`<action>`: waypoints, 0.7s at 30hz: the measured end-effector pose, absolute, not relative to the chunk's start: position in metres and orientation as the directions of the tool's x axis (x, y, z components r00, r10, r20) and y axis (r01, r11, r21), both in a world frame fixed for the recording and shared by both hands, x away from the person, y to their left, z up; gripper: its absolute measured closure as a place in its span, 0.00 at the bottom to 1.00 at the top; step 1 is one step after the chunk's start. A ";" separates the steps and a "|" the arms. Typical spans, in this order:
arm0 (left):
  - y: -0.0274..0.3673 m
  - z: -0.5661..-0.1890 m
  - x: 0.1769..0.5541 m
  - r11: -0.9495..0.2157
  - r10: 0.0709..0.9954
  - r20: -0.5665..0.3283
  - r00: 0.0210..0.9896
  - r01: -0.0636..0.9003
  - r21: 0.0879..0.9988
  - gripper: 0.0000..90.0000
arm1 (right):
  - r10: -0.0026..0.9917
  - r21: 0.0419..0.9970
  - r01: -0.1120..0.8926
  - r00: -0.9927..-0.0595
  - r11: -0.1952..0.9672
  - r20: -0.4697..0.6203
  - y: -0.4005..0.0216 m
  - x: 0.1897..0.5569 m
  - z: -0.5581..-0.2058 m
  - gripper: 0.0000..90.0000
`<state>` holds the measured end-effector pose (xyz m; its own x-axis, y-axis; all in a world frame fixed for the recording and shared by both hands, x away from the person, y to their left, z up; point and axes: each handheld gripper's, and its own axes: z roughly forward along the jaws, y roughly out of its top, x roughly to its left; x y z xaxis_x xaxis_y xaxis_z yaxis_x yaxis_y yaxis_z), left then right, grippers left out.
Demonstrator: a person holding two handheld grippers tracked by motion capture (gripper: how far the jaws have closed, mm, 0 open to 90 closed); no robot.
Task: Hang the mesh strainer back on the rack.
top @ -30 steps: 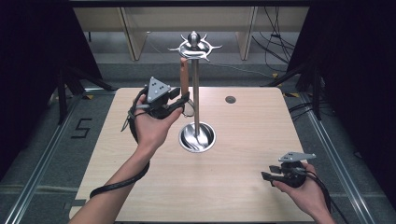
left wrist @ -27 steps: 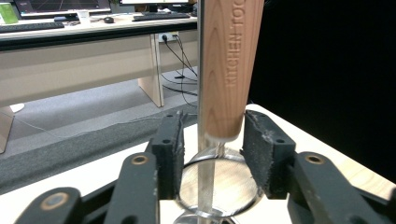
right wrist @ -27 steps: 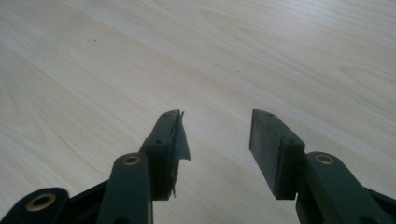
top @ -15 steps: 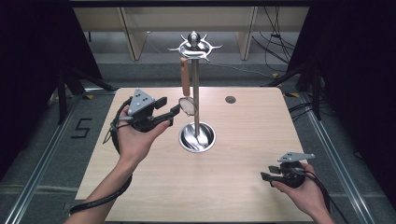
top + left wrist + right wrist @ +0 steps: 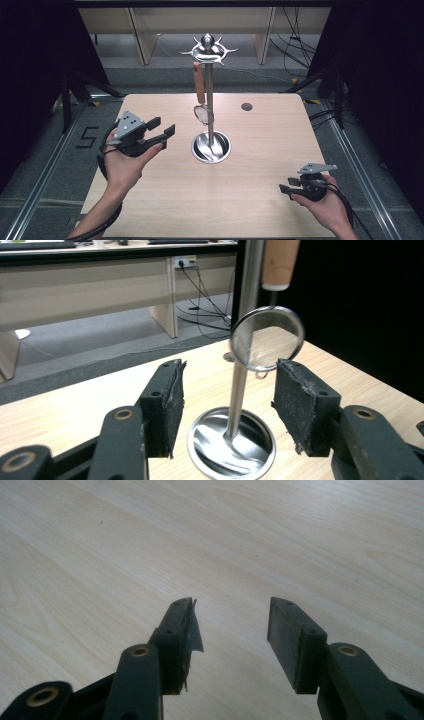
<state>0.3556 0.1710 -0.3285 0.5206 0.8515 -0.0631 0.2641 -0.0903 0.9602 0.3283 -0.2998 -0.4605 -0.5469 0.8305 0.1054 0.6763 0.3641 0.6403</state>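
- The left gripper (image 5: 162, 133) is held above the left part of the table (image 5: 260, 150), its jaws pointing right toward the stand. They have just been opening and now stand wide apart with nothing between the pads; in the left gripper view (image 5: 227, 405) the gap frames the pole and base beyond, so the gripper holds nothing.
- That wide gap, together with the clear space between gripper and stand, suggests a let-go: the strainer hangs by itself, so I judge the hanging step done and the hand clear of it.
- The strainer (image 5: 202, 114) is the thing in hand. It hangs just left of the pole, its wooden handle (image 5: 199, 86) uppermost and its round mesh bowl (image 5: 267, 339) lowest, above the base and not touching it. Handle-up is how a hook would carry it; the hook itself is too small to make out.
- The stand (image 5: 209, 100) is upright in the middle of the table, its spiked crown of hooks (image 5: 208, 49) at the top and its dished steel base (image 5: 211, 147) on the wood, wide enough to keep the tall pole from tipping.
- The right gripper (image 5: 284, 189) lies low at the near right corner, well away from the stand, apparently waiting. Its jaws are parted and empty, with bare tabletop (image 5: 150, 540) beyond its pads (image 5: 286, 630).
- A small dark round hole (image 5: 246, 106) sits in the table's far right part.
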 end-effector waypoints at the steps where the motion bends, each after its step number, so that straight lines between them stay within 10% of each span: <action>1: 0.174 -0.330 0.354 -0.088 0.856 -0.065 0.514 0.268 0.960 0.50 | 0.830 0.637 0.679 -0.547 0.366 0.106 -0.300 0.328 -0.460 0.60; 21: 0.206 -0.394 0.330 -0.092 0.888 -0.093 0.450 0.374 0.923 0.49 | 0.836 0.627 0.693 -0.536 0.355 0.120 -0.298 0.327 -0.459 0.59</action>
<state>0.3300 0.2056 -0.3936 0.4496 0.8883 -0.0931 0.3737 -0.0924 0.9229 0.3272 -0.2984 -0.4593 -0.5360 0.8356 0.1199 0.6933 0.3547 0.6273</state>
